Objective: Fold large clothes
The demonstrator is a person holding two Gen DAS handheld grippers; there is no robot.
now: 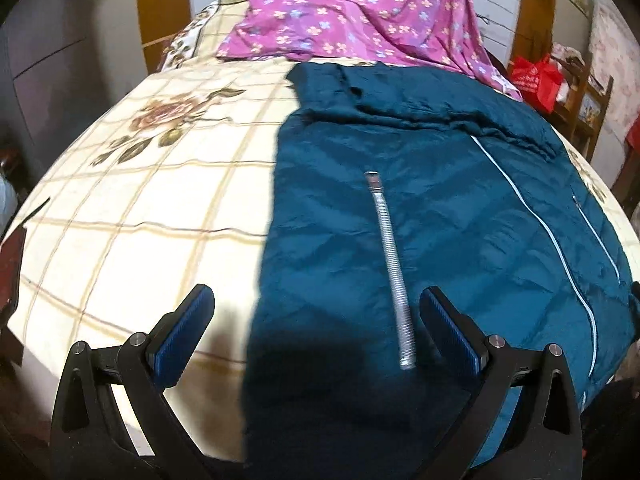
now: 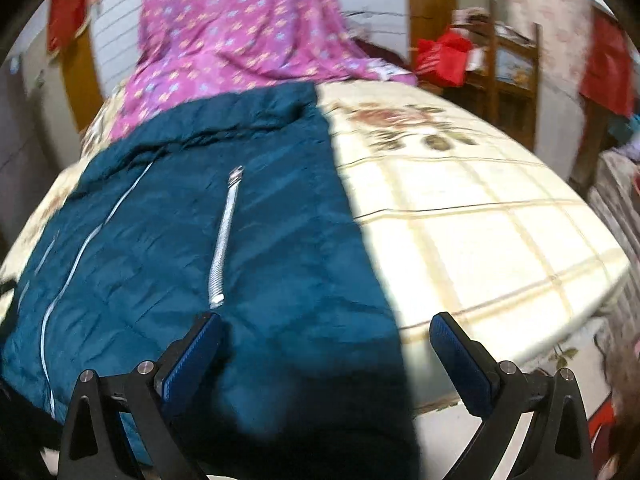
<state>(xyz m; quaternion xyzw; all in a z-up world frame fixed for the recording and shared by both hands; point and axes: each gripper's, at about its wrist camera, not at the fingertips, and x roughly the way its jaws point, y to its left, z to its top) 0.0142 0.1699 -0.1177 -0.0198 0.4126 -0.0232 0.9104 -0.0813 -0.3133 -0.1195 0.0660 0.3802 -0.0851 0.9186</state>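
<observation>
A dark teal padded jacket (image 1: 420, 220) lies flat on a bed, folded into a long panel, with a white zip line (image 1: 532, 216) on its right part. A silver coiled spring (image 1: 390, 264) lies on top of it. My left gripper (image 1: 314, 304) is open and empty, above the jacket's left edge near the bed's front. In the right wrist view the jacket (image 2: 180, 264) fills the left half, with the spring (image 2: 224, 236) on it. My right gripper (image 2: 326, 332) is open and empty, above the jacket's right edge.
The bed has a cream checked sheet with flower prints (image 1: 140, 208). A purple floral cloth (image 1: 352, 16) is heaped at the far end. A wooden chair with red bags (image 2: 472, 60) stands beside the bed on the right. Wooden door frames stand behind.
</observation>
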